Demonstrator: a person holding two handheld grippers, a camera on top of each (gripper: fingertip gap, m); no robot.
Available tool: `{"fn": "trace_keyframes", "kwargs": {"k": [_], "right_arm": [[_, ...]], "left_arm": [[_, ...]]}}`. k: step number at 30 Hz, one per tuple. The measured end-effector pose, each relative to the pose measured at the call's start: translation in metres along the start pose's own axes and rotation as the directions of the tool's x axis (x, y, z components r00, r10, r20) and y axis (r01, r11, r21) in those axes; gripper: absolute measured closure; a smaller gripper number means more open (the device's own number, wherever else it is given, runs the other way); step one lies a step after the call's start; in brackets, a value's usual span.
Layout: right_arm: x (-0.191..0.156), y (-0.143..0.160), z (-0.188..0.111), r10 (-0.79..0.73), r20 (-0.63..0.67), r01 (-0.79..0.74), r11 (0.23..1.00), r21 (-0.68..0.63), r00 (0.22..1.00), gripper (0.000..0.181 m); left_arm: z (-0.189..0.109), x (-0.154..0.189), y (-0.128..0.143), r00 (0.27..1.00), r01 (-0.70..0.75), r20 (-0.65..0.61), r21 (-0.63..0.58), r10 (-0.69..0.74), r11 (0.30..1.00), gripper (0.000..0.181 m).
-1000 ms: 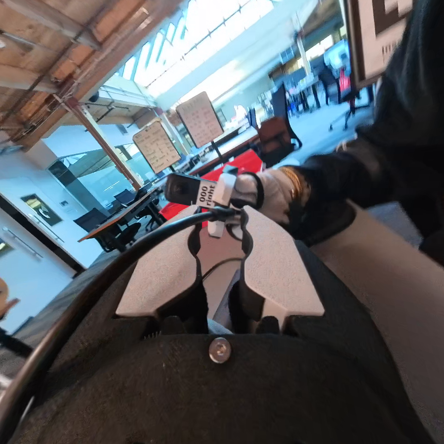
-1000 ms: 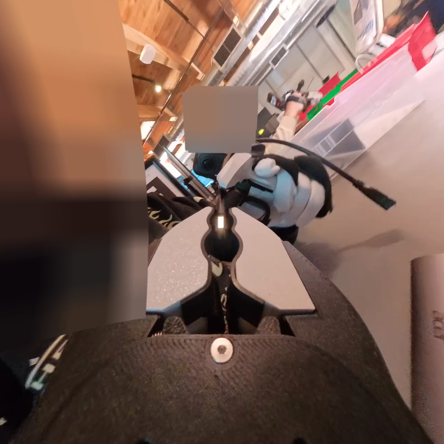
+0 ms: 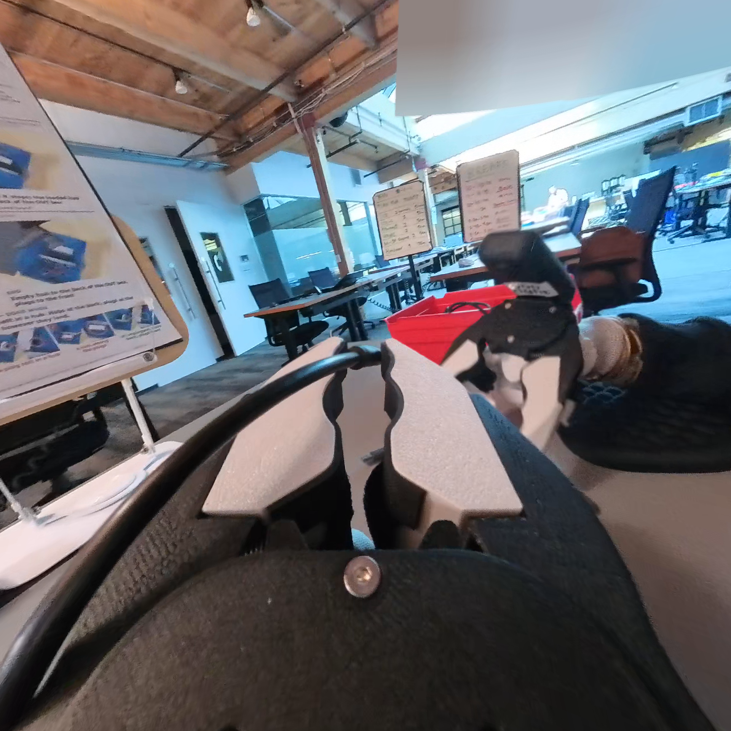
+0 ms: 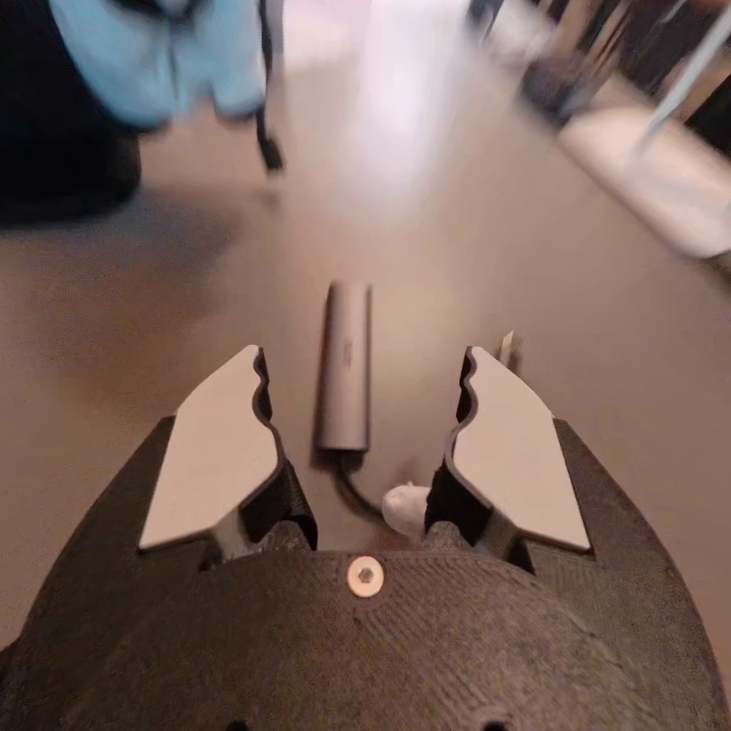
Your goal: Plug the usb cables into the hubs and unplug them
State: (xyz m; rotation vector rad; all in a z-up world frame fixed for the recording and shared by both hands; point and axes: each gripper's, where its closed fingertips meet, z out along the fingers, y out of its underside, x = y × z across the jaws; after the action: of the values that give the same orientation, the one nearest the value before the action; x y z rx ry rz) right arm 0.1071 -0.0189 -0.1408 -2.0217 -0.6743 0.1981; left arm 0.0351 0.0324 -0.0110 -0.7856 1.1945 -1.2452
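My left gripper point(image 3: 364, 354) is shut at its tips on a black usb cable point(image 3: 221, 431) that runs back along the lower left of its view. In the right wrist view the cable's free plug end point(image 4: 271, 152) hangs above the table, far ahead. My right gripper point(image 4: 362, 352) is open and empty, pointing down over a slim grey hub point(image 4: 344, 368) that lies lengthwise on the table between the jaws. The hub's own short black lead point(image 4: 350, 488) ends at a white tag point(image 4: 403, 510). The right gripper also shows in the left wrist view point(image 3: 518, 399), held by a gloved hand.
A red bin point(image 3: 427, 328) stands behind the grippers. An instruction board point(image 3: 71, 257) on a white base point(image 3: 91, 502) is at the left. A small metal plug point(image 4: 510, 348) lies right of the hub. A blurred pale tray point(image 4: 652, 190) is at the far right of the table point(image 4: 514, 245). From my right tips it is roughly 7 centimetres to the hub's own short black lead point(image 4: 350, 488); from my left, 20 centimetres.
My right gripper was shut and raised; it has swung down over the hub and opened. My left gripper still holds the cable and has tilted toward level.
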Motion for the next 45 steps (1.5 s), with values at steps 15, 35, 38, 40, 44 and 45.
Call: {"fn": "trace_keyframes", "kwargs": {"k": [15, 35, 38, 40, 44, 45], "right_arm": [[0.0, -0.05, -0.03, 0.541, 0.438, -0.674, 0.698, 0.243, 0.718, 0.15], [-0.004, -0.065, -0.035, 0.56, 0.55, -0.769, 0.575, 0.28, 0.619, 0.15], [-0.005, -0.065, -0.034, 0.559, 0.552, -0.768, 0.578, 0.277, 0.619, 0.15], [-0.005, -0.066, -0.035, 0.558, 0.556, -0.771, 0.574, 0.276, 0.615, 0.15], [-0.004, -0.065, -0.035, 0.558, 0.559, -0.772, 0.573, 0.275, 0.613, 0.15], [-0.005, -0.065, -0.035, 0.558, 0.557, -0.77, 0.576, 0.274, 0.615, 0.15]], "left_arm": [[0.006, 0.008, 0.011, 0.999, -0.028, 0.022, -0.034, 0.028, 0.999, 0.166], [-0.01, 0.011, -0.035, 0.761, 0.642, -0.366, 0.305, -0.536, 0.704, 0.166], [-0.013, 0.004, -0.035, 0.724, 0.686, -0.385, 0.319, -0.572, 0.653, 0.165], [-0.013, 0.005, -0.035, 0.732, 0.677, -0.385, 0.315, -0.563, 0.665, 0.165], [-0.012, 0.006, -0.032, 0.737, 0.671, -0.374, 0.304, -0.564, 0.676, 0.166], [-0.011, 0.006, -0.032, 0.739, 0.669, -0.371, 0.301, -0.563, 0.68, 0.166]]}}
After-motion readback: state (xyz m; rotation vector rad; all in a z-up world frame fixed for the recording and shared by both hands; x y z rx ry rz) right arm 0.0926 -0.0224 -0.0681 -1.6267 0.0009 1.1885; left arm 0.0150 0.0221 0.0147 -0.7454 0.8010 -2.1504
